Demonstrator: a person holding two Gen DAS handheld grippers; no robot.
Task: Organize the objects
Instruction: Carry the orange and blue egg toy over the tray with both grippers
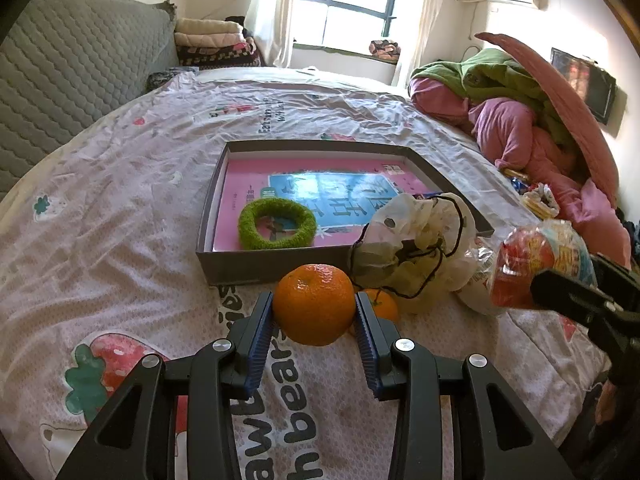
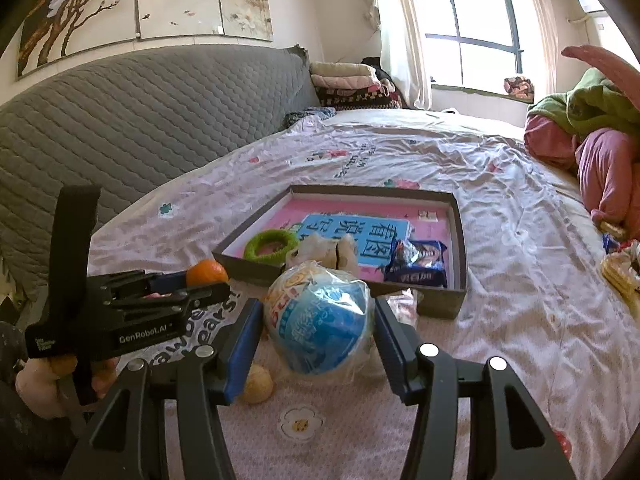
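Orange skin, smooth and round, sits pinched between the blue pads of the left gripper (image 1: 315, 312); the orange (image 1: 314, 304) is held just short of the grey box (image 1: 276, 266), with a smaller orange (image 1: 382, 304) tucked behind the right finger. A round fruit in flat pads could roll out if the hold eases over the near wall. Just beside it a drawstring bag (image 1: 416, 240) slumps over the box corner, and its black cord might snag a finger. The green ring (image 1: 277, 224) already lies inside.

From the right wrist, the right gripper (image 2: 318, 320) is clamped on a plastic-wrapped snack ball (image 2: 320, 320). Slick wrapping may slide in the grip. The snack packet (image 2: 418, 266) fills the box's near corner, so a drop there could land on it. Both claws are close together and might knock each other.
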